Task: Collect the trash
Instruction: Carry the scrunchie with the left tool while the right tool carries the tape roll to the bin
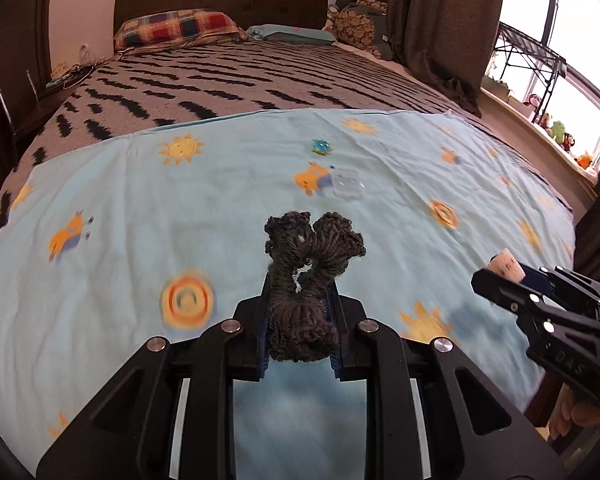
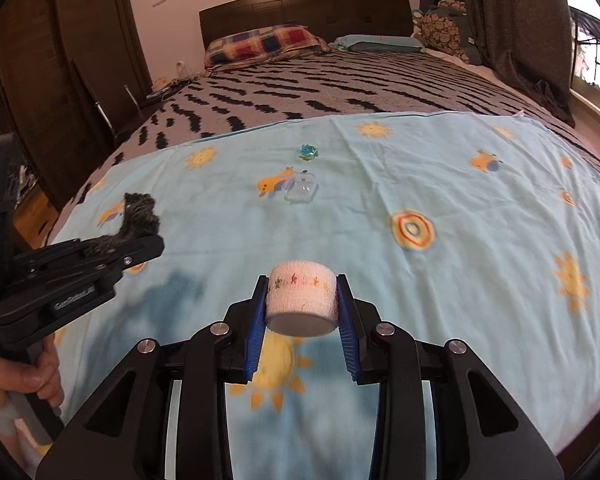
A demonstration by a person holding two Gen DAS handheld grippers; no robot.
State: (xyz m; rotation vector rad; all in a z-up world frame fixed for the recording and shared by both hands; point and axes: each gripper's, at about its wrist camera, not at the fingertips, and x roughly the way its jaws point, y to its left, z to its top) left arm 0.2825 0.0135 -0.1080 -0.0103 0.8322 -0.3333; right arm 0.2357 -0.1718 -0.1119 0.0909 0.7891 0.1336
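My left gripper is shut on a dark grey bundle of yarn, held above the light blue sheet; the same yarn shows at the left of the right wrist view. My right gripper is shut on a white roll of bandage tape with small coloured figures, also lifted off the sheet; its tip shows at the right of the left wrist view. Farther out on the sheet lie a clear plastic piece and a small blue-green trinket.
The blue sheet covers the near half of a bed with a grey, black-patterned cover. Pillows and a dark headboard stand at the far end. A dark wardrobe is on the left, curtains and a window sill with toys on the right.
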